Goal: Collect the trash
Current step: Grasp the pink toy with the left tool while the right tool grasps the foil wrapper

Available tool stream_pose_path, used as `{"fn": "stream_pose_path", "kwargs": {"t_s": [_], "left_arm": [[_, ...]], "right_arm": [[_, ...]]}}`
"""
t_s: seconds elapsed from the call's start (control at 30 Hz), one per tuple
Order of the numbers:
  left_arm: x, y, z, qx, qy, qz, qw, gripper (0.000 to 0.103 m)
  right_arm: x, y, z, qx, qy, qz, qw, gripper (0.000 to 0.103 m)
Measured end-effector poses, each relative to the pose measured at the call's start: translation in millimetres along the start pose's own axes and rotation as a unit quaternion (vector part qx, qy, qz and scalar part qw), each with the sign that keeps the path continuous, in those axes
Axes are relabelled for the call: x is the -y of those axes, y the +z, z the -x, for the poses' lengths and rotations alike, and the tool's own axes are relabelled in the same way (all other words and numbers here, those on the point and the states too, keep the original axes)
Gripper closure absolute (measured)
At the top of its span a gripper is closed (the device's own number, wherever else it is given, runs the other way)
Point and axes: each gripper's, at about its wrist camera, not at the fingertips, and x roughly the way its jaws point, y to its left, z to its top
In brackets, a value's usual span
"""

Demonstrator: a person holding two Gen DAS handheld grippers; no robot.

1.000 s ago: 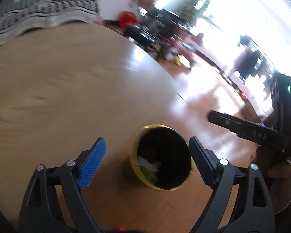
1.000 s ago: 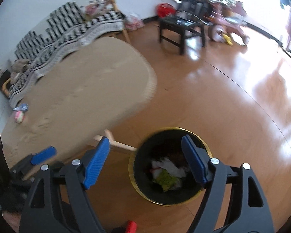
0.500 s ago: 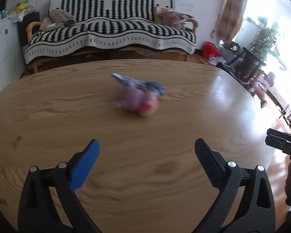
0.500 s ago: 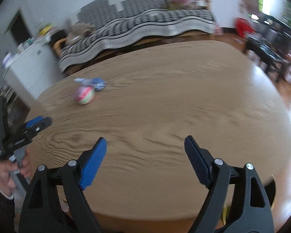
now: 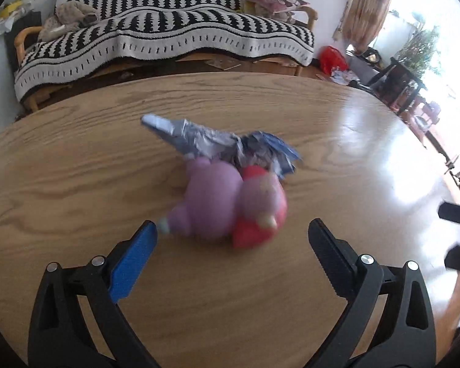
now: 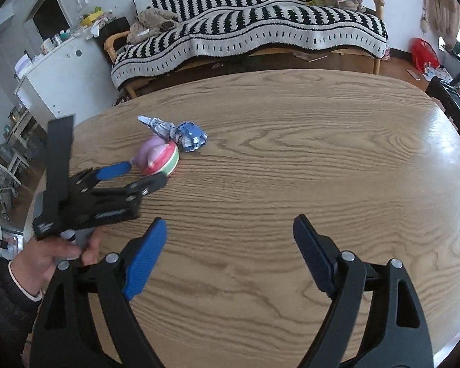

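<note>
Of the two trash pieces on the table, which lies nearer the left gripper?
The pink-and-purple wrapper, just ahead of the open left gripper; the crumpled silver-blue wrapper lies behind it.

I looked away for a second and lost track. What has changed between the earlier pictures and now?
Both grippers swung away from the bin on the floor, back over the table. The left gripper has closed in on the pink and purple wrapper, open, not gripping it. The right gripper hangs open over bare wood. The wrapper and the foil wrapper behind it lie where they did half a second ago.
</note>
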Motion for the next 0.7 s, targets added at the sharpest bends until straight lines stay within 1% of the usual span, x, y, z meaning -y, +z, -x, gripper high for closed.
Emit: {"fn": "stream_pose_path", "kwargs": {"t_s": [0.03,0.07,0.1,0.13,0.17,0.2,0.23,0.3,0.33,0.43,0.53,0.7], "left_arm": [[0,3,-5,-0.001,-0.003,0.0,1.0,0.007],[0,5,-7,0.004,0.0,-0.003,1.0,0.007],[1,8,-10,0.002,0.003,-0.006,1.0,0.007],[0,10,-11,0.005,0.004,-0.004,1.0,0.011],[-1,11,-10,0.009,0.001,-0.001,1.0,0.016],[-2,11,-9,0.01,0.005,-0.005,0.9999,0.027],[0,11,-8,0.01,0.004,-0.011,0.9999,0.033],[-3,5,-1,0.01,-0.005,-0.015,0.9998,0.038],[-4,3,1,0.01,-0.002,-0.017,0.9998,0.04],[-17,-11,21,0.012,0.005,-0.016,0.9998,0.042],[-32,-30,44,0.017,0.022,-0.016,0.9995,0.043],[-52,-57,71,0.004,0.036,0.003,0.9993,0.043]], "right_arm": [[0,3,-5,-0.003,-0.002,0.003,1.0,0.021],[-1,6,-10,-0.005,-0.005,0.007,1.0,0.021],[-3,10,-15,-0.006,-0.007,0.01,1.0,0.021],[-5,14,-21,-0.008,-0.008,0.014,1.0,0.021],[-6,19,-27,-0.009,-0.007,0.017,1.0,0.021],[-8,23,-33,-0.011,-0.005,0.019,1.0,0.02],[-10,29,-41,-0.013,-0.001,0.021,1.0,0.02],[-15,38,-56,-0.019,0.001,0.028,0.999,0.02],[-19,45,-66,-0.02,0.002,0.033,0.999,0.02],[-31,58,-87,-0.028,-0.001,0.046,0.999,0.02],[-45,75,-114,-0.032,0.003,0.05,0.998,0.019],[-71,98,-154,-0.04,-0.024,0.06,0.997,0.019]]}}
